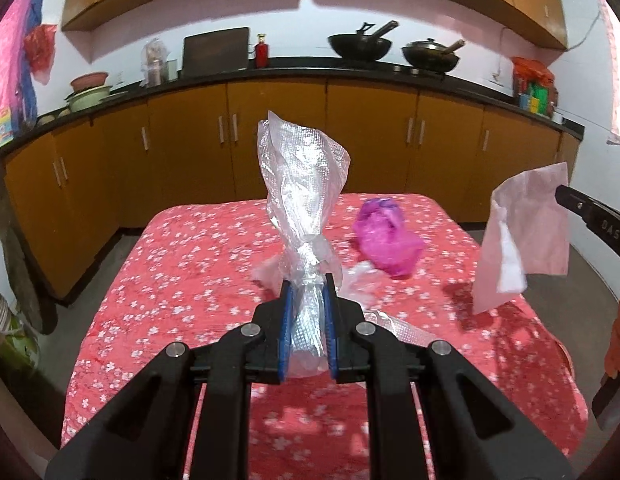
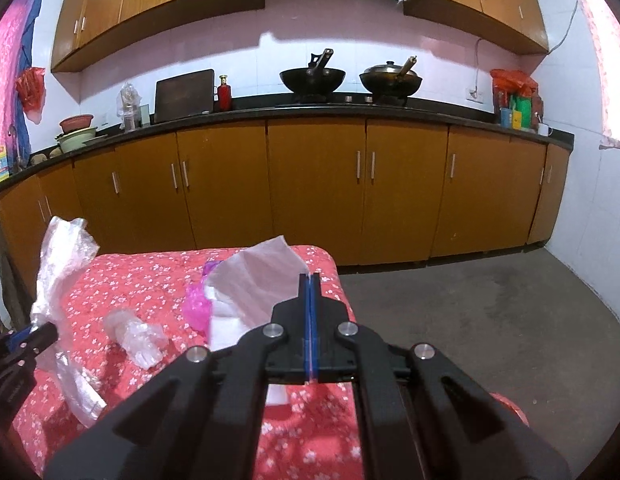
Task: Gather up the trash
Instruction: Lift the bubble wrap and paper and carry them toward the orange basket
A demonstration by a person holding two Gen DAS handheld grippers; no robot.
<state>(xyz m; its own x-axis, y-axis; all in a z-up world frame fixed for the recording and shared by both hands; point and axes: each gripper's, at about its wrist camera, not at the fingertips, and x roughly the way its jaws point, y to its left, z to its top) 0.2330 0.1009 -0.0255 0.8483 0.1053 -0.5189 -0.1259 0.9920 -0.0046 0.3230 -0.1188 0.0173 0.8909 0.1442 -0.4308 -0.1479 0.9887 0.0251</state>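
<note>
The left gripper [image 1: 307,280] had a matte black frame of two forked link arms, each fixed by round silver pins. Its fingers [image 1: 286,320] carried blue ribbed pads on their inner faces. The right gripper [image 2: 310,280] was of the same build: black links, four silver pins, thin blue pads. Seen from the left, its black finger bore pale lettering and small screws.

"DAS" in pale letters on the right gripper [image 1: 566,196]

two woks [image 2: 313,79] on the black counter [image 2: 269,113]
</note>
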